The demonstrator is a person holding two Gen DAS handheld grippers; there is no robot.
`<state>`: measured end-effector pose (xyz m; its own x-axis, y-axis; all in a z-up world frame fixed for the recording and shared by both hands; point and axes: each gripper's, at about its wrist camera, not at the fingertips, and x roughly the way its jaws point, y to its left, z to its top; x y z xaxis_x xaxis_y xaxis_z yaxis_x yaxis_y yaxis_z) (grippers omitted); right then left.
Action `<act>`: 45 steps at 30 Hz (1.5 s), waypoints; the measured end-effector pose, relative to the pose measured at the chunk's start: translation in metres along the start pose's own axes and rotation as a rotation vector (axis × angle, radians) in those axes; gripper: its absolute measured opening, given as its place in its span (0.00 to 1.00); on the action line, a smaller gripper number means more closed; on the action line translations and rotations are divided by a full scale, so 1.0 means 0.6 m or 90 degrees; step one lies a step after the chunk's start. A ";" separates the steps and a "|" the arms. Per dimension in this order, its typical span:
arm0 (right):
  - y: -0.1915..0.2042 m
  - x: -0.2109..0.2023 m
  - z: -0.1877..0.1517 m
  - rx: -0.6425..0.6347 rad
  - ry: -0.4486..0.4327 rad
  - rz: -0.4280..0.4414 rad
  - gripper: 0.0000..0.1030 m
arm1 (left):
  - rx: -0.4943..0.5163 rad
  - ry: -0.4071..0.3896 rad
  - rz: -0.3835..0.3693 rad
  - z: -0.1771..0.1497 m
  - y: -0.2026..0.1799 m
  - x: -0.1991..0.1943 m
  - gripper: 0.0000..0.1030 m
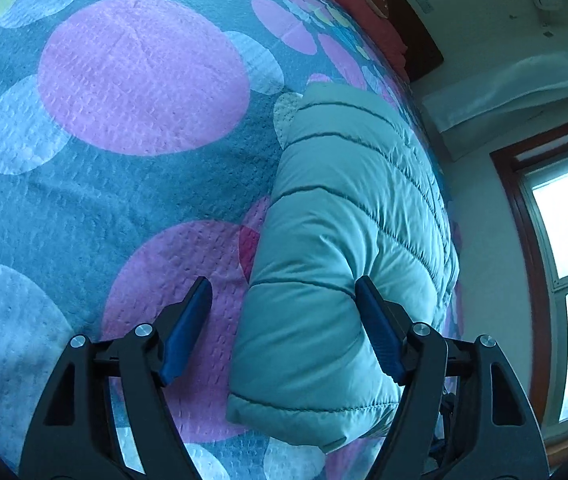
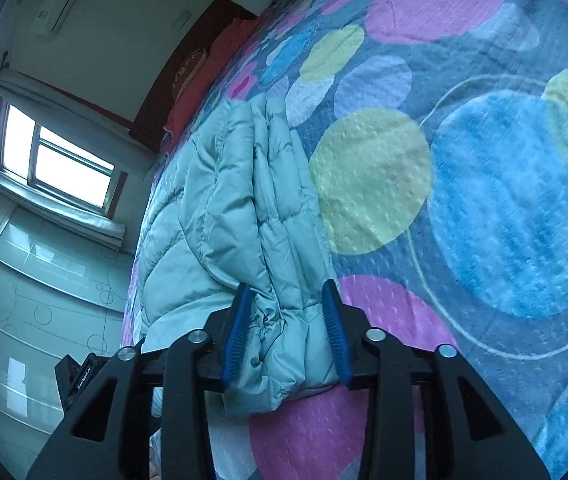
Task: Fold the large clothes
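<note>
Looking along our left gripper (image 1: 284, 292), we see its two black arms with blue ribbed pads spread wide apart. The left pad (image 1: 188, 328) hangs over the bedspread with nothing against it, while the right pad (image 1: 377, 328) sits at the edge of the pale mint-green quilted puffer jacket (image 1: 343, 232); the jaws do not close on it. The jacket lies folded into a long padded bundle on the blue textured bedspread with big pink, yellow and pale blue circles (image 1: 124, 184), close to the bed's right-hand edge in this view. Beyond the bed stand a dark wooden headboard (image 1: 415, 40) and a brown-framed window (image 1: 563, 240).

In the right wrist view the white-framed window (image 2: 60, 168) and glossy pale wardrobe doors (image 2: 24, 320) fill the left side. Next comes the same jacket (image 2: 220, 208), stretching away from us along the bed's left edge. Our right gripper (image 2: 285, 292) straddles the gathered near end of the jacket: the cloth bunches between the two blue pads (image 2: 238, 332), which stand partly apart. Whether they press the fabric we cannot tell. To the right the circle-patterned bedspread (image 2: 483, 200) spreads out bare.
</note>
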<state>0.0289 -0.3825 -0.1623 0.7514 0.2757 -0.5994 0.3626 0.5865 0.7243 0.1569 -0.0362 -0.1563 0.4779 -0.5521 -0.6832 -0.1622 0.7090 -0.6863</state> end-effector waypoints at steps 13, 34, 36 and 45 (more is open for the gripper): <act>0.049 0.066 0.092 -0.008 -0.017 0.013 0.63 | -0.051 0.047 -0.043 0.070 -0.020 0.074 0.79; 0.048 0.144 0.082 -0.023 0.047 0.082 0.27 | 0.051 0.073 -0.087 0.072 -0.070 0.100 0.48; 0.056 0.141 0.080 -0.030 0.043 0.095 0.26 | 0.064 0.061 -0.088 0.080 -0.076 0.086 0.47; 0.128 0.194 0.074 -0.045 0.063 0.169 0.25 | 0.082 -0.015 -0.082 0.146 -0.057 0.013 0.47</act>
<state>0.1688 -0.3392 -0.1618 0.7559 0.4975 -0.4255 0.1194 0.5343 0.8368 0.2421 -0.0262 -0.1163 0.5073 -0.6331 -0.5846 0.0135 0.6842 -0.7292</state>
